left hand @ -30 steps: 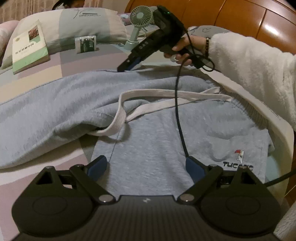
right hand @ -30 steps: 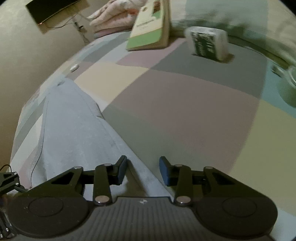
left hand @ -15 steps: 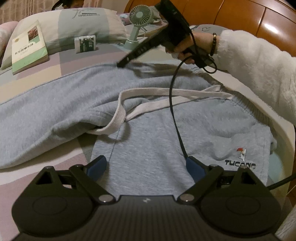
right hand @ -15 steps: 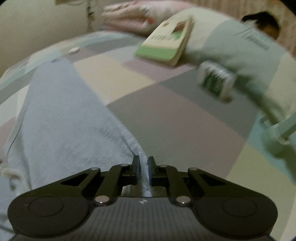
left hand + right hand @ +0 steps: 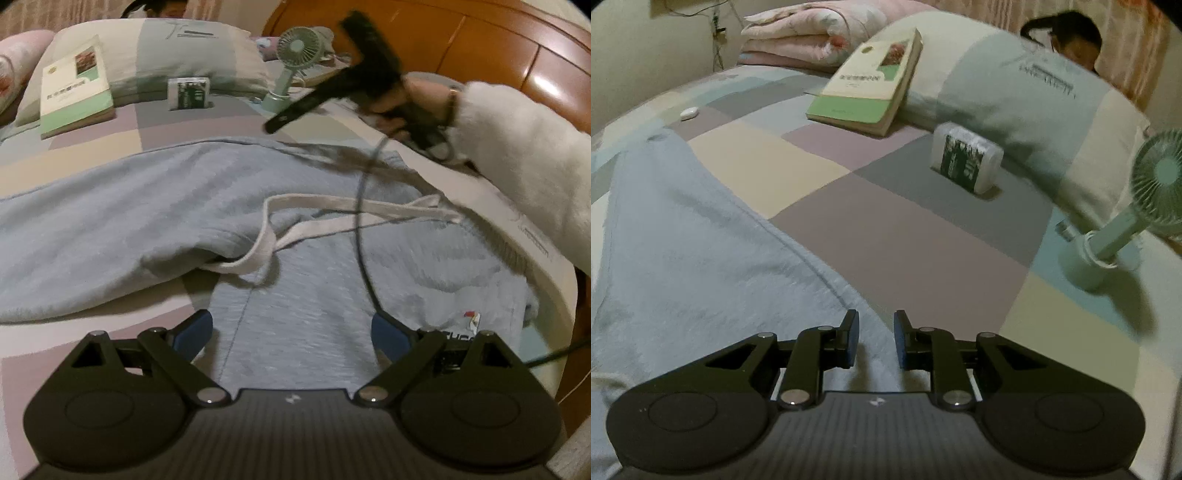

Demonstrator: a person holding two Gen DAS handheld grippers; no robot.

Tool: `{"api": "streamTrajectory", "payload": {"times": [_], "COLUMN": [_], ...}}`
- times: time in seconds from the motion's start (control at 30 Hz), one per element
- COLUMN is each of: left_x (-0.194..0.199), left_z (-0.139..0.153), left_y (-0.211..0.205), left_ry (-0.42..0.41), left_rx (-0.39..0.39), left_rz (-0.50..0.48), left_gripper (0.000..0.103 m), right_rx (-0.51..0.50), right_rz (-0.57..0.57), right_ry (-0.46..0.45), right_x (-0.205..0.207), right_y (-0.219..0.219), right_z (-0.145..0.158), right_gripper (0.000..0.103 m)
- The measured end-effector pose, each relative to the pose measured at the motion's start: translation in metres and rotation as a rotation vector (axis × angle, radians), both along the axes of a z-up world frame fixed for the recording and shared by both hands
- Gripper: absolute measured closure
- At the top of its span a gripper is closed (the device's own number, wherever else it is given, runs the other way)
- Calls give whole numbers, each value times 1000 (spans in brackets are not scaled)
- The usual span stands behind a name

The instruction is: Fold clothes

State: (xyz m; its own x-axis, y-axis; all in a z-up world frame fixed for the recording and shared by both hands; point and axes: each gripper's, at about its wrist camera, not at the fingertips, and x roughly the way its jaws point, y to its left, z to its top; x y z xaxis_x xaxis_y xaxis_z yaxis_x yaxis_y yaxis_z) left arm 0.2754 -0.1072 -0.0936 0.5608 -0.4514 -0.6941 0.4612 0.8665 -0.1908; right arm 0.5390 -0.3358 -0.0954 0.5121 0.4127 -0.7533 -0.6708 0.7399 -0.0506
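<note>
Right gripper (image 5: 875, 339): jaws narrowly parted and opening, nothing pinched; pale blue-grey cotton sweatpants (image 5: 303, 295) lying just beneath the pads, fold edge running between them. Left gripper (image 5: 291, 332): jaws spread wide, empty, hovering over the lower leg of the same garment.

Garment spread across the patchwork bed (image 5: 905, 251), one leg doubled over the other, long off-white drawstring (image 5: 332, 206) looped loose across the top layer. Black cable (image 5: 360, 221) trailing over the cloth from the right gripper, held by a hand (image 5: 417, 99) in a fluffy white sleeve (image 5: 517, 155).

Step in hand, judged: release after laying the fold, then re-grip. Advisable: clear the jaws fully off the fabric before drawing away, so the fold is not dragged; tuck the drawstring in before the next fold; keep the cable off the cloth; pinch both layers at the edge.

Writing: embroidered black lettering by a small bird logo (image 5: 471, 319) on the leg, partly hidden, last letters unreadable. Pillow (image 5: 1015, 92) print too blurred to read. Green-and-white paperback book (image 5: 871, 85): title illegible. Small clear packet (image 5: 964, 158) and mint-green handheld fan (image 5: 1126, 206): no legible text.
</note>
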Motion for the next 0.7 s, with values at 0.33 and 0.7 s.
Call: {"api": "streamTrajectory", "payload": {"times": [0.33,0.7], "left_x": [-14,34], "left_z": [8,-21], "left_y": [24,42], "left_ry": [45,123], "left_rx": [0,-110], "left_rz": [11,-6], "left_gripper": [10,13], "right_rx": [-2,165], "right_rz": [-97,-248], "right_ry": [-10,-24], "right_x": [-104,-275], "right_y": [-36,-46], "right_z": [42,31], "right_gripper": [66,54]}}
